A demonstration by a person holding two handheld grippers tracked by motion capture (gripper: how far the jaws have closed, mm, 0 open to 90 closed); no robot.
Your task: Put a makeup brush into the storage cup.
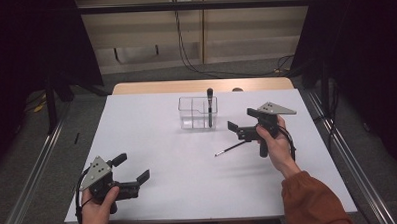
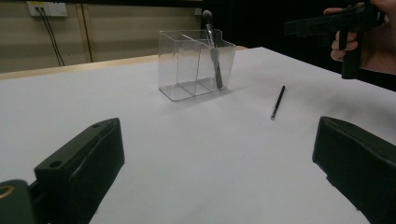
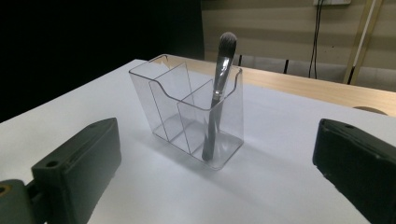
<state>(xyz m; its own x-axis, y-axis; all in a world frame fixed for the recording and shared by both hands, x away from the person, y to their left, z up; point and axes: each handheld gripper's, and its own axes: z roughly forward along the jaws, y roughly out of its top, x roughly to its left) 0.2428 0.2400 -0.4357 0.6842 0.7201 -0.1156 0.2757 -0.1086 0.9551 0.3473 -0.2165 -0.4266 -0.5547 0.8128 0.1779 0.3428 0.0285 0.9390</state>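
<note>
Starting from the left of the table, the left gripper [image 1: 133, 170] waits low near the front edge, held in the person's left hand [image 1: 97, 208]. Its jaws stand wide apart and hold nothing; in the left gripper view they frame only the white table [image 1: 157, 143].

Moving toward the middle, a clear organizer [image 1: 197, 112] stands upright near the far side of the table. It has several compartments divided by clear walls. One makeup brush [image 1: 210, 106] stands in the compartment at its right end, handle down and bristles up, leaning a little against the wall. The other compartments look empty.

A little nearer and to the right, a thin dark brush [image 1: 231, 149] lies flat on the table, apart from the organizer. In the left gripper view it [image 2: 278, 102] lies alone, touching nothing.

At the right, the right gripper [image 1: 239, 126] hangs above the table, just beyond the far end of this thin brush, held in the person's right hand [image 1: 275, 144]. Its jaws are also wide open and empty, and its camera looks toward the organizer [image 3: 187, 112] with the standing brush [image 3: 217, 93] inside.

My judgement is that the work is putting brushes into the organizer: one is already inside and the thin brush is not yet picked up. The next move probably calls for lowering the right gripper over the thin brush, closing carefully on its narrow handle, then turning it upright above a free compartment.
</note>
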